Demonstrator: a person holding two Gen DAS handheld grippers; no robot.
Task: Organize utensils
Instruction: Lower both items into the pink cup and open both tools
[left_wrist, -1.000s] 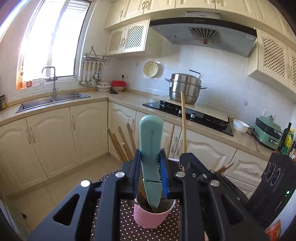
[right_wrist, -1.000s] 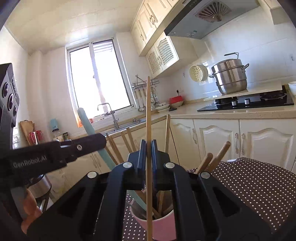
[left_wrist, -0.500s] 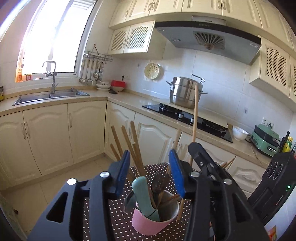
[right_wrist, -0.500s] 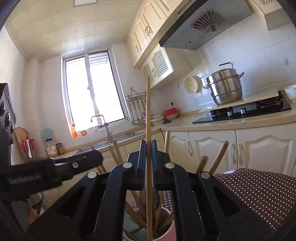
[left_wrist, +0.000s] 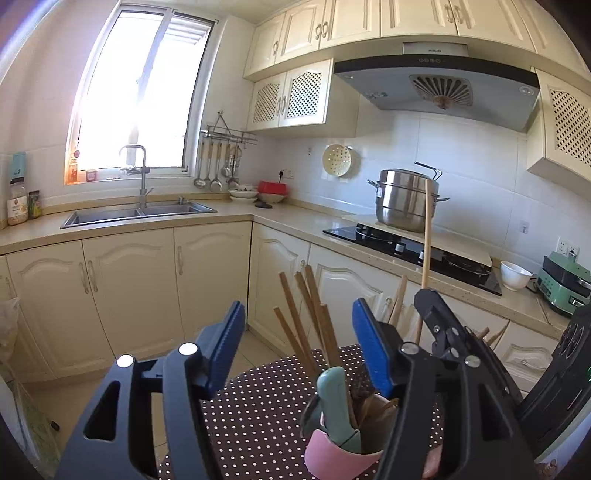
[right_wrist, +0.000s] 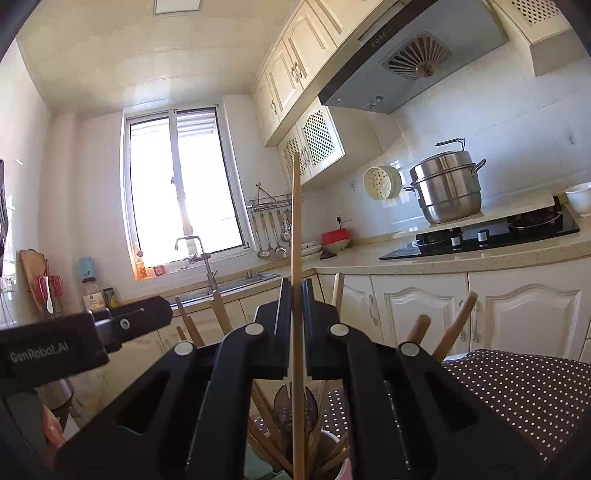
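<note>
A pink cup (left_wrist: 334, 454) stands on the dotted brown tablecloth (left_wrist: 258, 402) and holds a teal-handled utensil (left_wrist: 336, 402), wooden utensils (left_wrist: 310, 325) and a dark spoon. My left gripper (left_wrist: 297, 328) is open and empty, above and behind the cup. My right gripper (right_wrist: 295, 295) is shut on a long wooden chopstick (right_wrist: 296, 229), held upright with its lower end down in the cup (right_wrist: 343, 470). The chopstick also shows in the left wrist view (left_wrist: 427, 236).
Cream kitchen cabinets (left_wrist: 129, 280) run along the back. A steel sink (left_wrist: 136, 212) lies under the window. A steel pot (left_wrist: 404, 201) stands by the black hob (left_wrist: 406, 247). A white bowl (left_wrist: 515, 275) and a green appliance (left_wrist: 561, 282) stand at the right.
My left gripper let go of the teal-handled utensil, which now rests in the cup, then opened wide and rose. My right gripper keeps the chopstick and has risen slightly.
</note>
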